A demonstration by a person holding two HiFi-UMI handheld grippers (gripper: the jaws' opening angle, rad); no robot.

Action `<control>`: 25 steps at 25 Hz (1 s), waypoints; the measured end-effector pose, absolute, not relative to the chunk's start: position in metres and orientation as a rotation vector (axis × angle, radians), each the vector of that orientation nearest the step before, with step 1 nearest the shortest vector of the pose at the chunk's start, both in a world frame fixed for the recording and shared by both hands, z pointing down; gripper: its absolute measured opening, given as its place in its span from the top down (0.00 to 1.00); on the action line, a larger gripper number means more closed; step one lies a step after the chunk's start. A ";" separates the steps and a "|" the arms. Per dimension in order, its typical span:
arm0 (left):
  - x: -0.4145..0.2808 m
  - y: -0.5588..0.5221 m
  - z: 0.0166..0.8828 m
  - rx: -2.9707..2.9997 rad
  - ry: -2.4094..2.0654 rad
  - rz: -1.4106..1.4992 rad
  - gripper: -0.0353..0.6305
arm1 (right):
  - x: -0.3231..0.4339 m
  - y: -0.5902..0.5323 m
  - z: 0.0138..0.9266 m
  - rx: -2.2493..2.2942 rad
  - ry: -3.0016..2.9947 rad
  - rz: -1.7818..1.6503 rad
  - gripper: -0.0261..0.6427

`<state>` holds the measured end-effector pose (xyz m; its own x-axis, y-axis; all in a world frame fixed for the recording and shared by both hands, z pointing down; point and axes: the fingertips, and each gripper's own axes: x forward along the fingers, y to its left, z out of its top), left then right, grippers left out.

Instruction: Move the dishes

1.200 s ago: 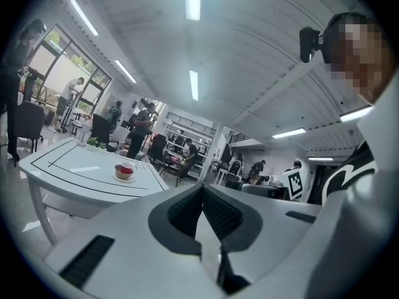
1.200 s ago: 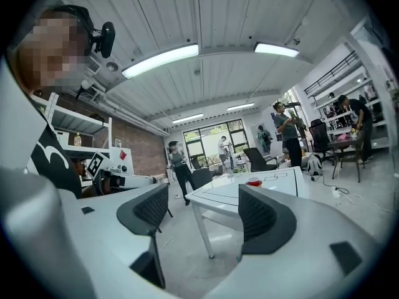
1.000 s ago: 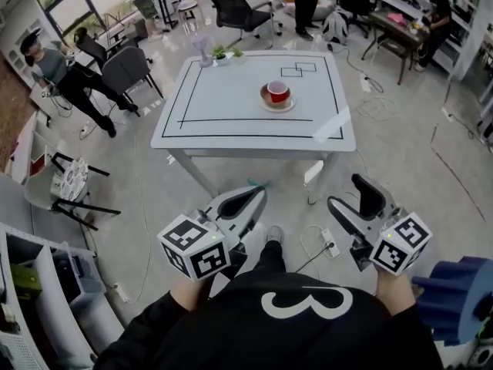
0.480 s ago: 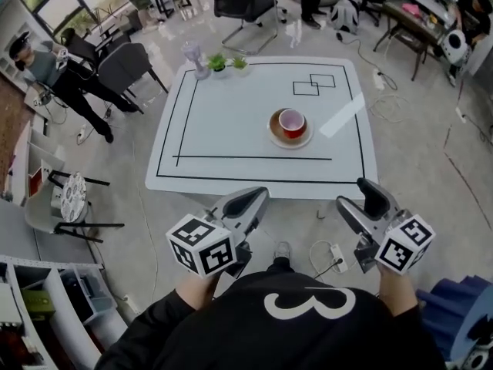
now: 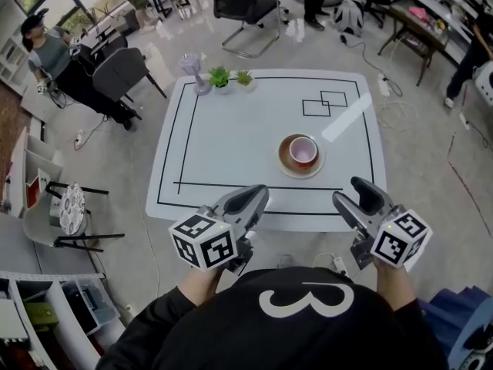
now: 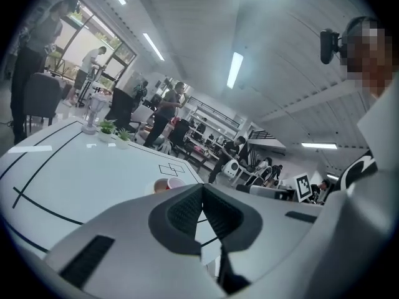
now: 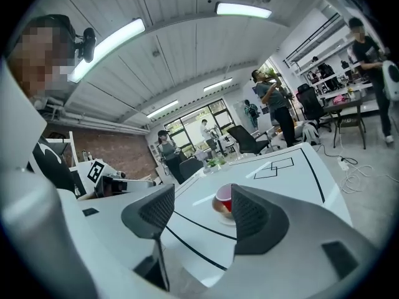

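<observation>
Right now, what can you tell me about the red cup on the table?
The cup is small and round, red outside and pale inside. It stands upright in the middle of a brown saucer with a pale rim, on the white table, near its front right. Only the saucer touches it.

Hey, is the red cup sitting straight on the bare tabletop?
No, the red cup stands on a saucer, which is what rests on the white table.
</observation>
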<state>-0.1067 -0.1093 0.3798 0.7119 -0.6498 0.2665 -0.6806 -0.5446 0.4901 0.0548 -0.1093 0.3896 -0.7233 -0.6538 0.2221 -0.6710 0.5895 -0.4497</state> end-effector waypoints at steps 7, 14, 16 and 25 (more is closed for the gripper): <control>-0.117 -0.120 0.385 2.324 -1.063 0.051 0.94 | 0.039 -0.130 0.402 1.094 -2.752 0.812 0.57; -0.119 -0.130 0.385 2.281 -1.108 0.037 0.94 | 0.029 -0.159 0.407 1.019 -2.731 0.830 0.59; -0.121 -0.138 0.386 2.266 -1.122 0.033 0.94 | 0.024 -0.170 0.413 0.986 -2.713 0.841 0.59; -0.123 -0.166 0.392 2.228 -1.159 0.035 0.94 | 0.016 -0.216 0.455 0.947 -2.634 0.938 0.63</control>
